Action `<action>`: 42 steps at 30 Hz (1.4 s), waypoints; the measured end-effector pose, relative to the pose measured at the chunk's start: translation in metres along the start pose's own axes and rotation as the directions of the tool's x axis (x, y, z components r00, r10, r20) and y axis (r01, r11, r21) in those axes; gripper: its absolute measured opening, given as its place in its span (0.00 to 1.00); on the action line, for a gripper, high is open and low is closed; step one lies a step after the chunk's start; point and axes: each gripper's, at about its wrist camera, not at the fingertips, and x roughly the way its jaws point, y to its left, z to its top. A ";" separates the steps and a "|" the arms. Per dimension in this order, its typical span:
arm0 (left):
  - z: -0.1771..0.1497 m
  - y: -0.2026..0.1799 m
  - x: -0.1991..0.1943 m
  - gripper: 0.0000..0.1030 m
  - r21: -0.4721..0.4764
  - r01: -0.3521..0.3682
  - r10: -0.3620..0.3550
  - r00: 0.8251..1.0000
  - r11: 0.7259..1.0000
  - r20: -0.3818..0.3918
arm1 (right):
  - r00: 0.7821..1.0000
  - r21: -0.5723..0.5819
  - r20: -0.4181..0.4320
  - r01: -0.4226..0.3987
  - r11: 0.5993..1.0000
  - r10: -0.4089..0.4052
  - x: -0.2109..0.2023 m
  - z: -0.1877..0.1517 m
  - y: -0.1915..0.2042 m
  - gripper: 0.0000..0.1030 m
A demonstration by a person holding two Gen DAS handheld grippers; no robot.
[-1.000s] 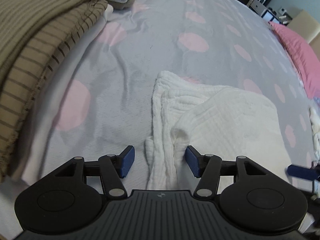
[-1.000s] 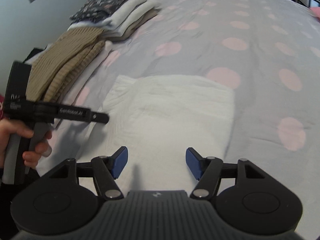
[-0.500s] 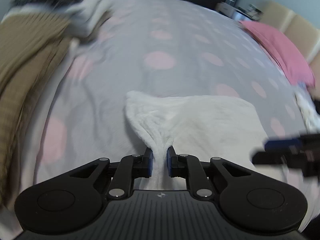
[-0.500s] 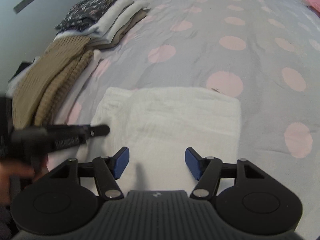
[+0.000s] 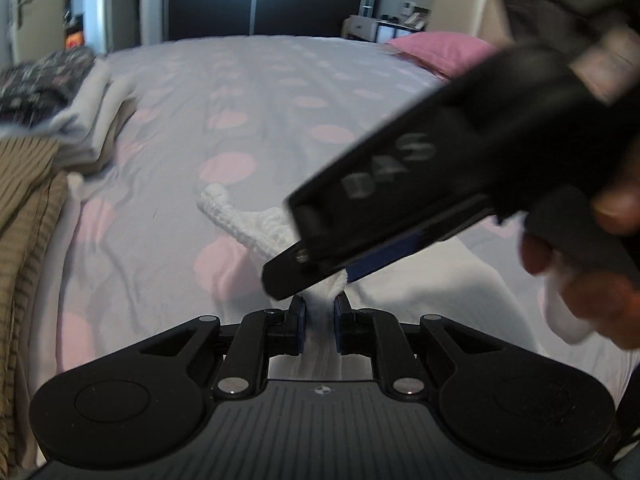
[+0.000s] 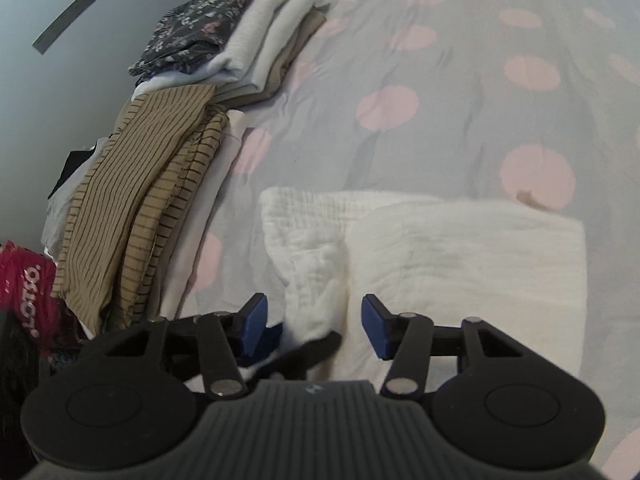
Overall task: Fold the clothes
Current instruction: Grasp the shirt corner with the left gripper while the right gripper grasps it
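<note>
A white textured garment [image 6: 460,248] lies folded on the bed. Its left edge rises as a bunched strip [image 6: 316,280]. In the left wrist view my left gripper [image 5: 319,320] is shut on that strip, and the cloth [image 5: 240,220] hangs lifted off the bed beyond it. My right gripper [image 6: 314,322] is open, one blue pad on each side of the same strip, just above the left gripper's fingers. In the left wrist view the right tool's black housing [image 5: 440,152] crosses close in front, held by a hand [image 5: 580,288].
The bedspread [image 6: 440,60] is grey with pink dots. A tan striped garment [image 6: 132,200] and a folded pile topped by dark floral cloth [image 6: 200,28] line the left edge. A red bag [image 6: 24,284] sits beyond them. A pink pillow [image 5: 436,50] lies far right.
My left gripper shut on the garment's left edge and lifted it. My right gripper moved left across the garment and now straddles that lifted edge, still open.
</note>
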 end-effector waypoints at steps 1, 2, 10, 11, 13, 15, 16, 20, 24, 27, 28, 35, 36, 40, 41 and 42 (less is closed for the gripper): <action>0.000 -0.003 0.000 0.11 0.014 -0.001 0.001 1.000 1.000 -0.001 | 1.000 0.005 0.000 0.001 1.000 -0.001 0.000 -0.001 -0.002 0.22; -0.001 -0.004 0.000 0.11 0.017 0.001 -0.001 1.000 1.000 0.000 | 1.000 0.010 0.000 0.003 1.000 -0.003 0.000 -0.002 -0.003 0.22; 0.000 -0.001 -0.012 0.38 -0.002 0.068 -0.067 0.998 0.998 0.021 | 0.999 0.081 0.034 -0.005 0.997 0.002 -0.012 -0.011 -0.024 0.11; 0.001 0.000 -0.015 0.46 0.006 0.066 -0.066 0.997 0.998 0.027 | 0.999 0.090 0.038 -0.004 0.996 0.001 -0.014 -0.013 -0.027 0.11; 0.001 0.003 -0.022 0.47 0.019 0.059 -0.060 0.998 0.998 0.029 | 0.999 0.124 0.051 -0.021 0.992 0.015 -0.017 -0.015 -0.034 0.11; 0.000 0.007 -0.028 0.51 0.031 0.051 -0.051 0.999 0.998 0.018 | 0.998 0.161 0.058 -0.040 0.986 0.031 -0.019 -0.018 -0.041 0.11; -0.001 0.010 -0.029 0.52 0.028 0.045 -0.045 0.999 0.999 0.002 | 0.998 0.173 0.058 -0.043 0.984 0.033 -0.020 -0.019 -0.043 0.11; -0.006 0.030 -0.026 0.52 -0.078 0.006 -0.010 0.999 0.997 -0.054 | 0.997 0.177 0.063 -0.043 0.983 0.032 -0.021 -0.022 -0.044 0.11; -0.012 0.057 -0.021 0.52 -0.253 -0.024 -0.004 0.994 0.967 -0.110 | 0.997 0.167 0.070 -0.054 0.984 0.043 -0.020 -0.021 -0.041 0.11; -0.017 0.078 -0.017 0.51 -0.378 -0.053 -0.006 0.988 0.924 -0.152 | 0.996 0.154 0.071 -0.065 0.986 0.054 -0.015 -0.017 -0.035 0.11; -0.018 0.085 -0.015 0.51 -0.418 -0.063 -0.008 0.986 0.906 -0.166 | 0.996 0.149 0.071 -0.069 0.986 0.058 -0.014 -0.015 -0.033 0.11; -0.034 0.116 0.009 0.48 -0.624 -0.062 -0.086 0.975 0.779 -0.205 | 0.995 0.106 0.070 -0.077 0.991 0.069 -0.003 -0.010 -0.018 0.11; -0.034 0.115 0.013 0.45 -0.616 -0.061 -0.084 0.975 0.785 -0.204 | 0.995 0.102 0.069 -0.077 0.992 0.070 -0.002 -0.010 -0.017 0.11; -0.036 0.115 0.022 0.14 -0.617 -0.040 -0.097 0.978 0.786 -0.186 | 0.996 0.109 0.062 -0.072 0.991 0.065 0.005 -0.008 -0.016 0.11; -0.037 0.117 0.020 0.04 -0.633 -0.022 -0.109 0.980 0.773 -0.167 | 0.996 0.109 0.060 -0.071 0.991 0.065 0.006 -0.008 -0.016 0.11; -0.038 0.118 0.018 0.03 -0.649 -0.004 -0.121 0.982 0.761 -0.148 | 0.996 0.108 0.058 -0.071 0.992 0.065 0.008 -0.007 -0.016 0.11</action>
